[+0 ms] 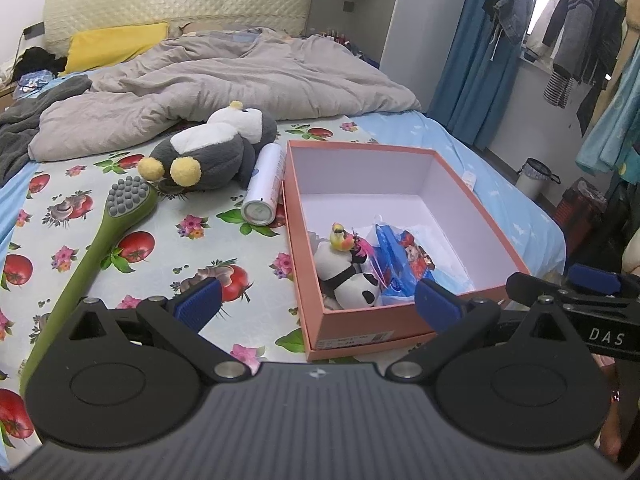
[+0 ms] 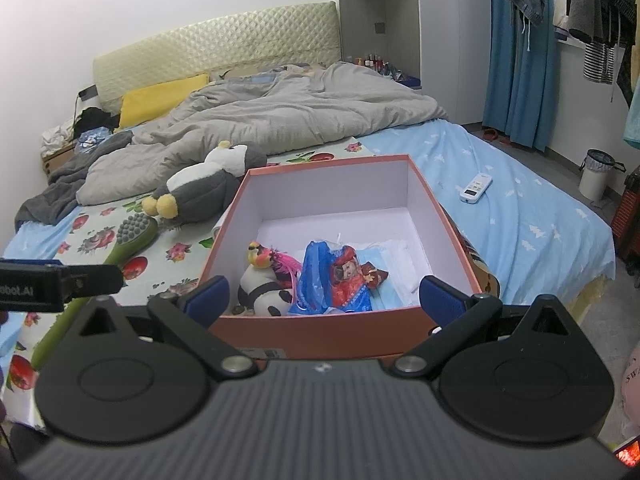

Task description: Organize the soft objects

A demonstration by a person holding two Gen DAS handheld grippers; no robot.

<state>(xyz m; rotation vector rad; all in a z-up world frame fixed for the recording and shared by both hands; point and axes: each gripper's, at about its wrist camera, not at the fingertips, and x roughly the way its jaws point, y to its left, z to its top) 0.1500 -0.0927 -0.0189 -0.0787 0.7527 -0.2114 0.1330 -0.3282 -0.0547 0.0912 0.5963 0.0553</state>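
An open pink box (image 1: 352, 326) (image 2: 320, 320) stands on the bed. Inside lie a panda plush (image 1: 352, 280) (image 2: 264, 290), a small yellow bird toy (image 1: 341, 236) (image 2: 258, 255), a doll in a blue bag (image 1: 404, 260) (image 2: 340, 276) and a blue face mask (image 2: 390, 280). A grey penguin plush (image 1: 208, 148) (image 2: 200, 192) lies left of the box. My left gripper (image 1: 318, 300) is open and empty before the box's near left corner. My right gripper (image 2: 324, 298) is open and empty at the box's near wall.
A green massage brush (image 1: 100, 240) (image 2: 120, 248) and a white spray can (image 1: 264, 184) lie on the floral mat. A grey duvet (image 1: 224, 80) covers the far bed. A white remote (image 2: 476, 188) lies on the blue sheet. A bin (image 2: 596, 174) stands on the floor, right.
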